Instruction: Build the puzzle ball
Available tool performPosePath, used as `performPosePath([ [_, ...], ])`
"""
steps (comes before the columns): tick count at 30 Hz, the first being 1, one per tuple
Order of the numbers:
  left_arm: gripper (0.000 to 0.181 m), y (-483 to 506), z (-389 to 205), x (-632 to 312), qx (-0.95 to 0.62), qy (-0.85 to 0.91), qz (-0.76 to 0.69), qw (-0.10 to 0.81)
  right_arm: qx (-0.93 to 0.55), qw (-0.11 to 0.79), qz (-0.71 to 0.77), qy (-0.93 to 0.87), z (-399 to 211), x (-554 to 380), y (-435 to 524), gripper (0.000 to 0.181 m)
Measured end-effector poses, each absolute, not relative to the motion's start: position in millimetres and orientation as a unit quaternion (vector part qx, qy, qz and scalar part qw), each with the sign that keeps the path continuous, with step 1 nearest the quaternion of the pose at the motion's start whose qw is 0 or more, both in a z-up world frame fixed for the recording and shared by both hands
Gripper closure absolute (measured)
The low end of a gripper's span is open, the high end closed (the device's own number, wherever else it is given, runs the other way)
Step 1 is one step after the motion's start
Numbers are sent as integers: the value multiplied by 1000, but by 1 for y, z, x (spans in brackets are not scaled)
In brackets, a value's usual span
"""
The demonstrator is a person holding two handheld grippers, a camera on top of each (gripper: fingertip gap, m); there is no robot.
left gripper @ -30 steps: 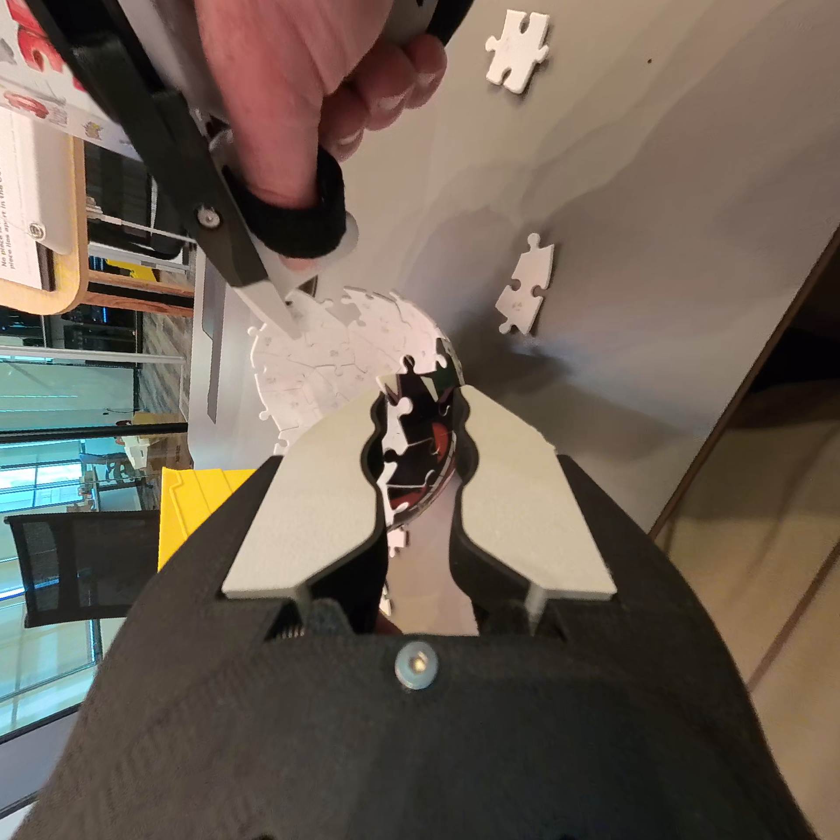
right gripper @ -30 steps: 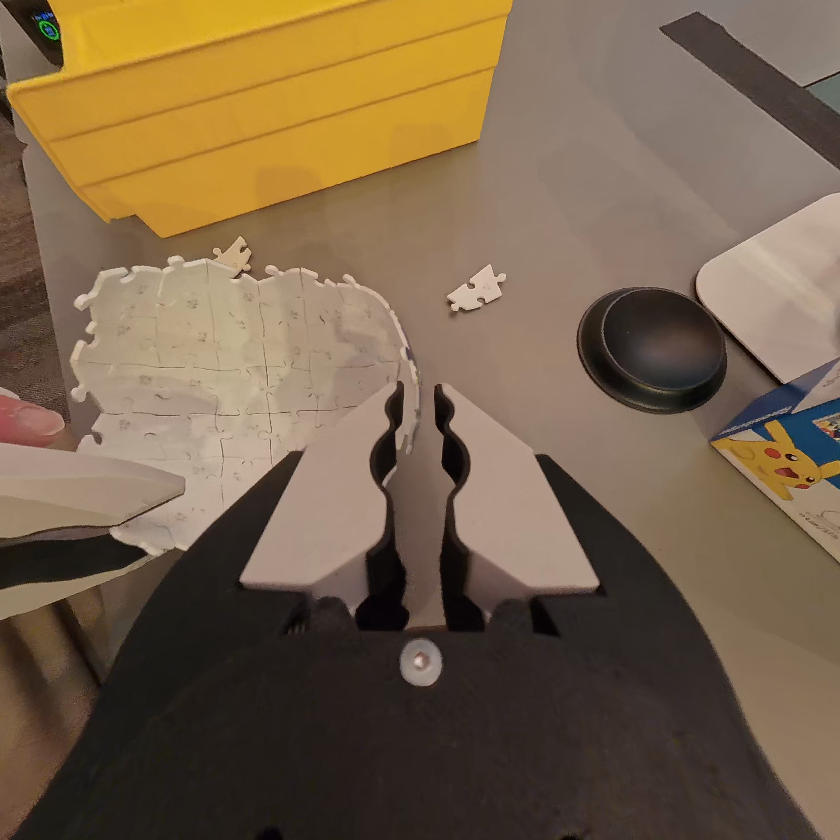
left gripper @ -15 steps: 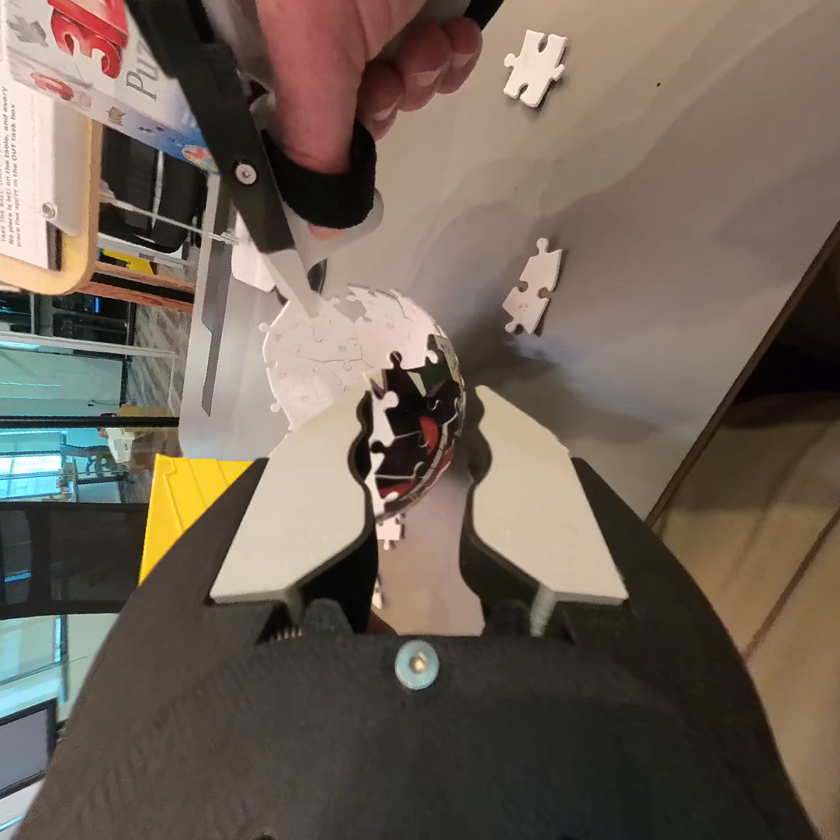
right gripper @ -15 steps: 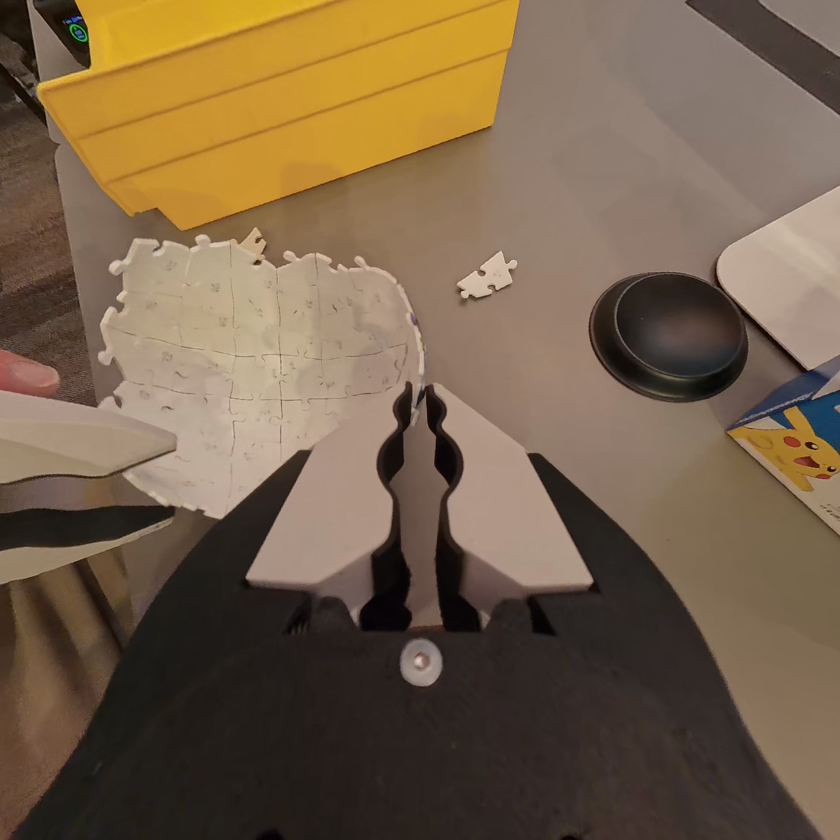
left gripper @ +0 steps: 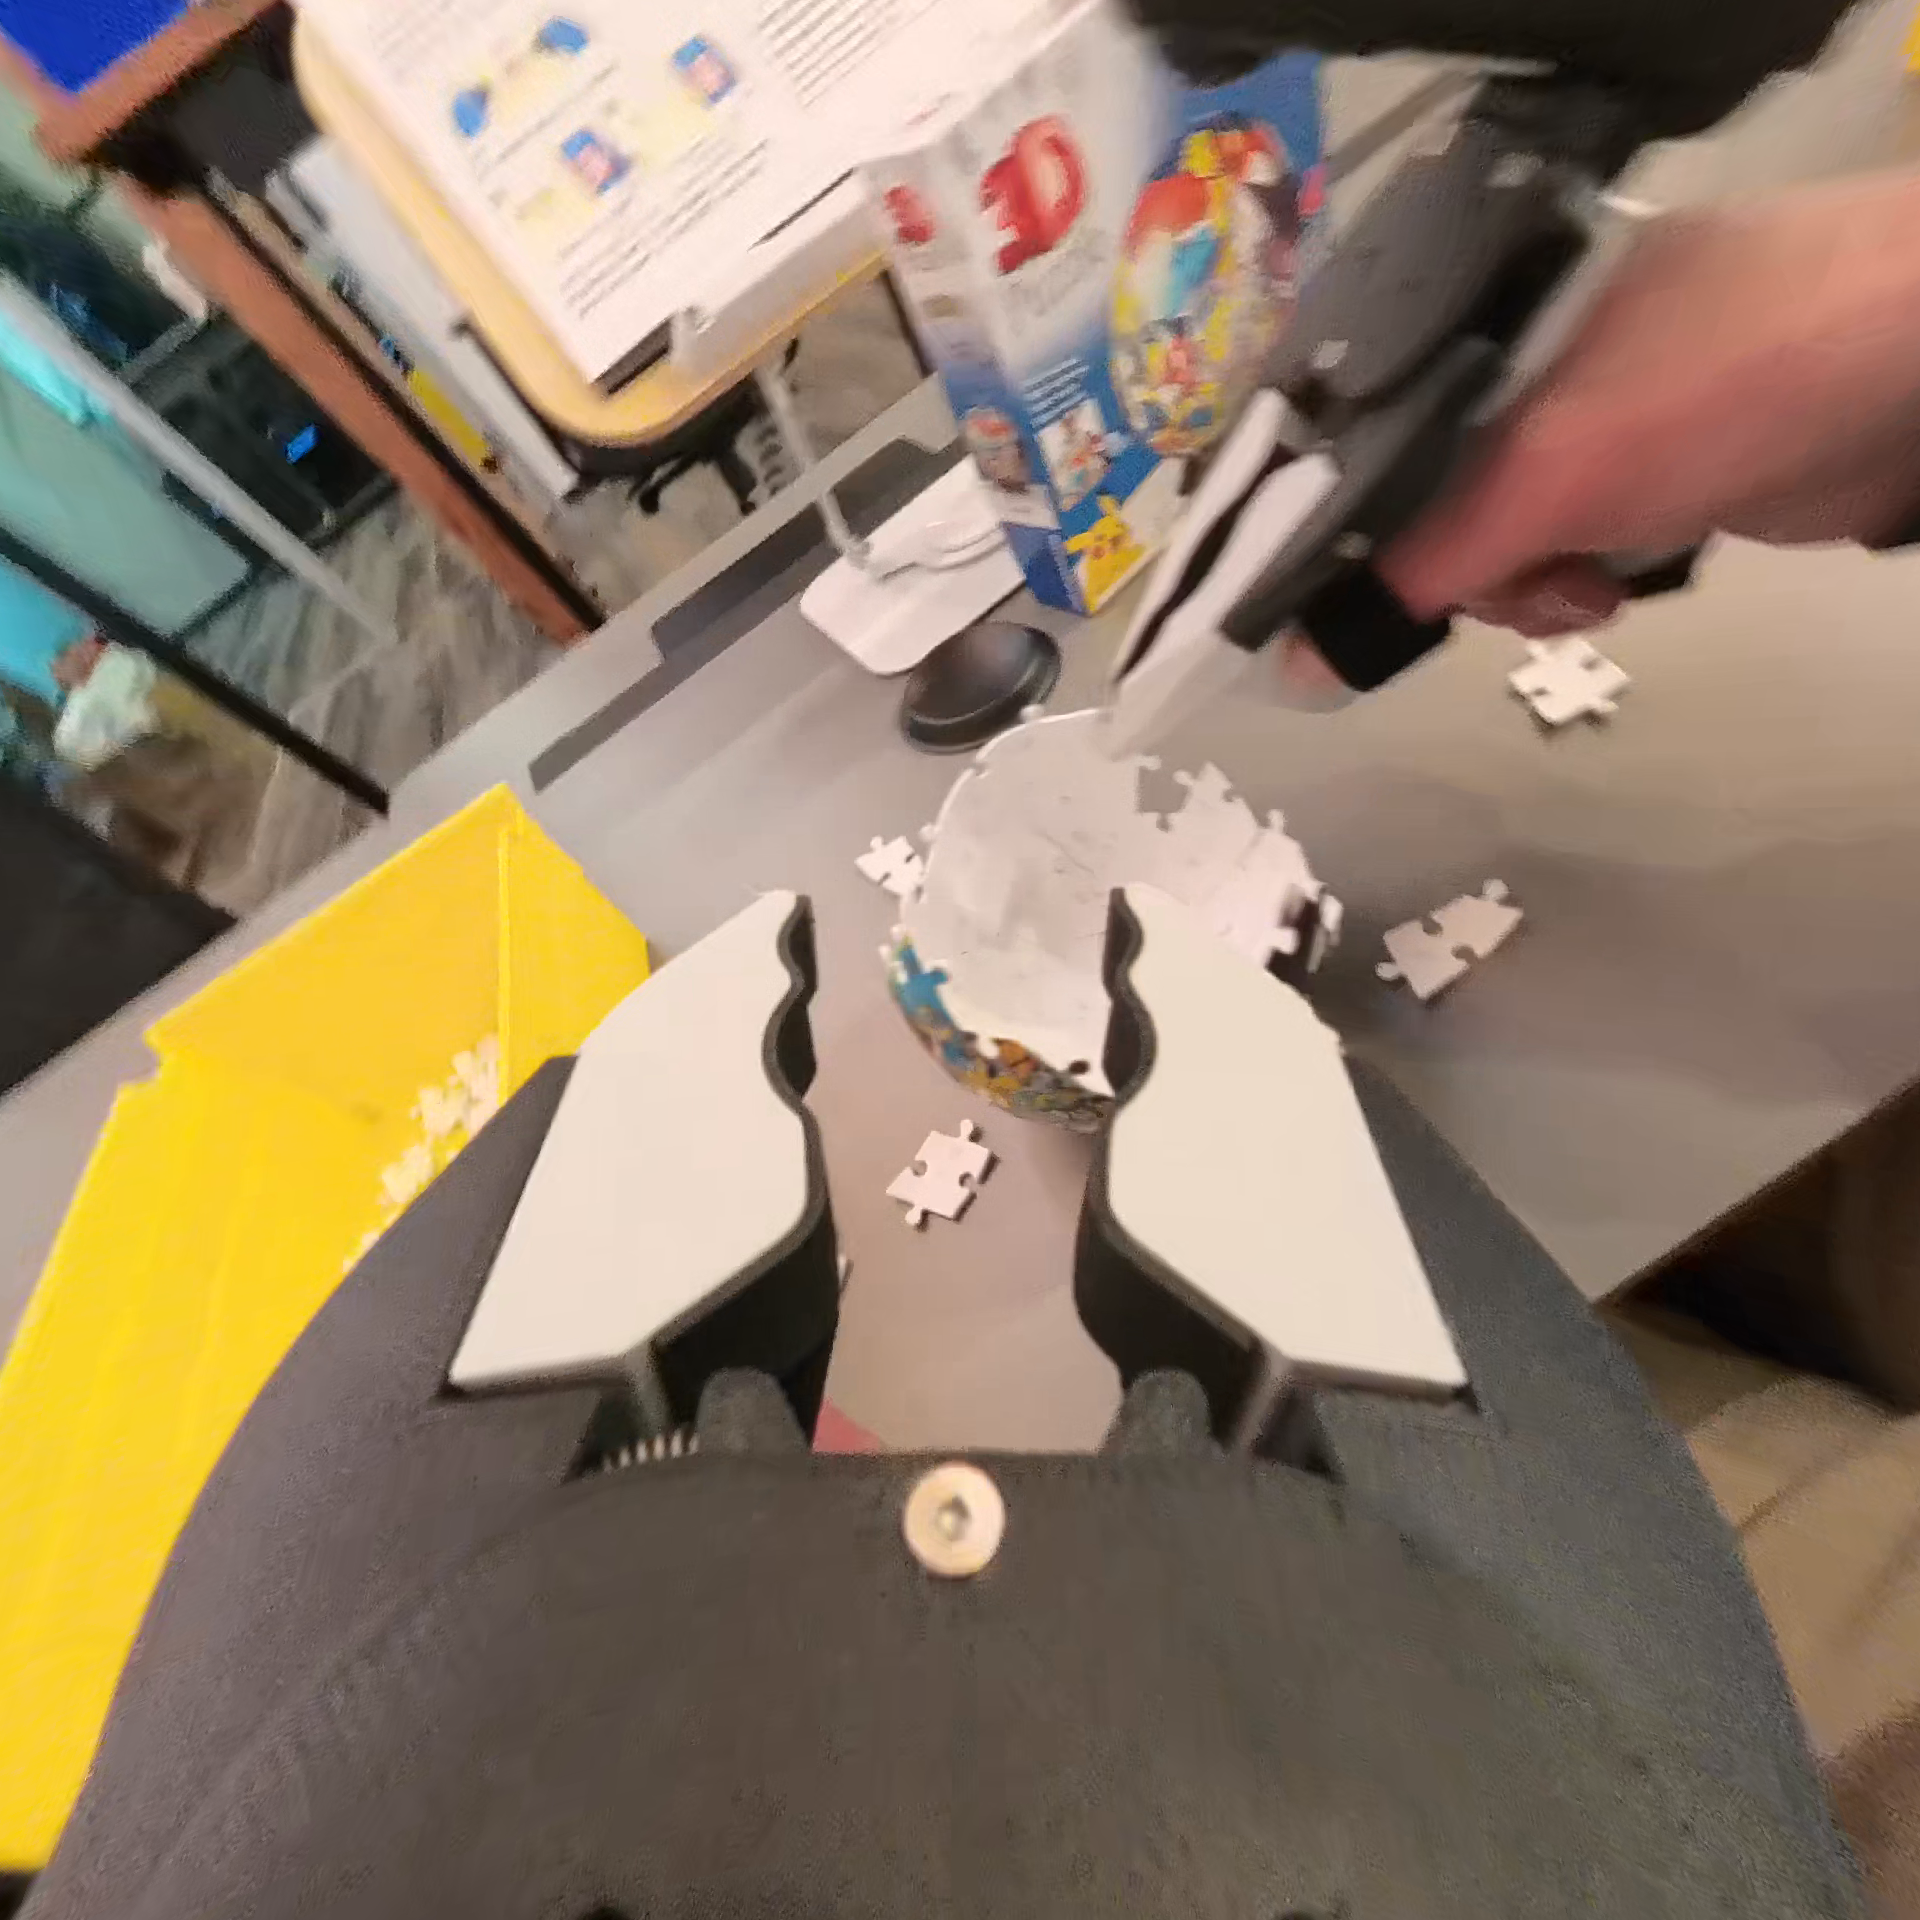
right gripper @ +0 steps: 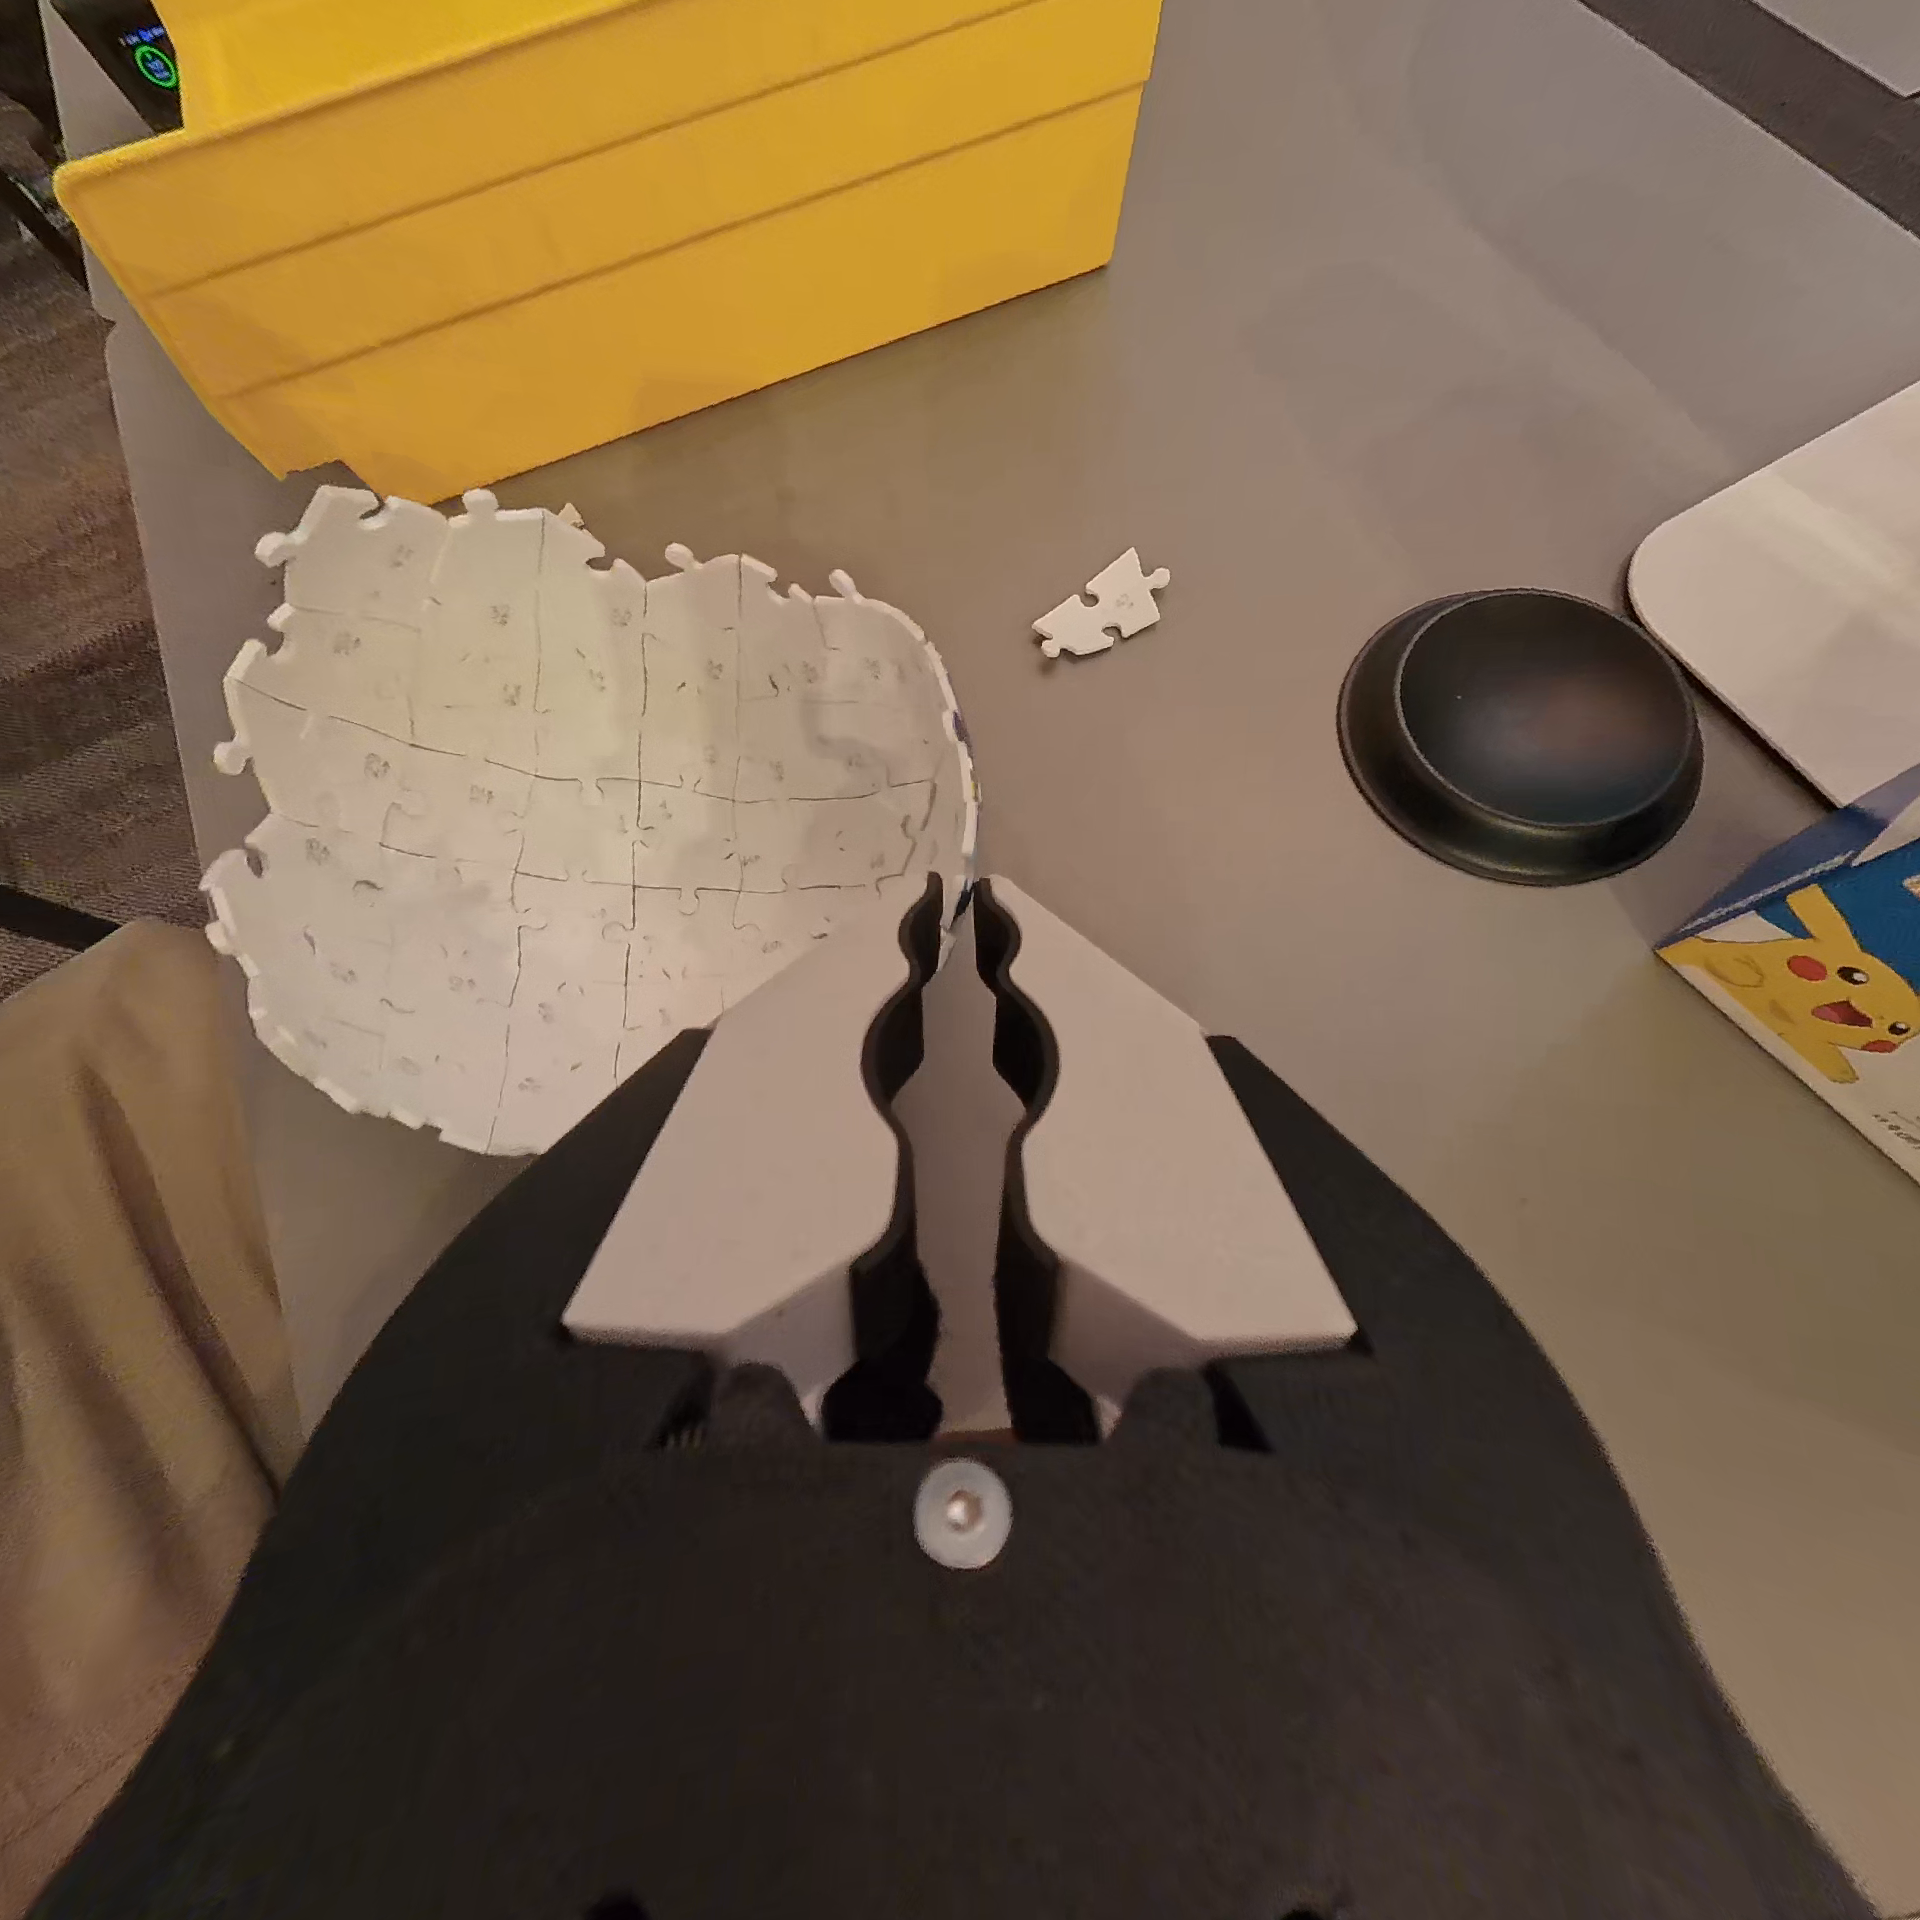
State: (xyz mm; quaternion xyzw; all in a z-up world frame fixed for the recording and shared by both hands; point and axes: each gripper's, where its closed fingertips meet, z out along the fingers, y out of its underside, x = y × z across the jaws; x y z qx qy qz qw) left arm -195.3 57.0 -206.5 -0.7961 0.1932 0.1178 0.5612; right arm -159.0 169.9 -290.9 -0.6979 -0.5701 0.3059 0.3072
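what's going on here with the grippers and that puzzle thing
A person is building a puzzle ball with two handheld grippers. The right gripper is pinched on the rim of the half-built puzzle shell, steadying it on the grey table. The left gripper is open and empty above a loose puzzle piece, near the yellow bin.

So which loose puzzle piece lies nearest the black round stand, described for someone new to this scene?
Start at the yellow bin on the grey table. Between the half-built puzzle shell and the black round stand lies one white piece. It is two pieces joined, blank side up, lying apart from both neighbours.
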Motion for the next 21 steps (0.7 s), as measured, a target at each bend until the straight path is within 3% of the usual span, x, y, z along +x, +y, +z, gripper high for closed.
performPosePath([
  [6, 114, 72, -226, -214, -845, 97, 18, 525, -700, 307, 306, -568, -292, -155, 169, 177],
  [21, 132, 82, -272, -220, -893, 76, -16, 442, -706, 296, 333, -550, -288, -156, 163, 174],
])
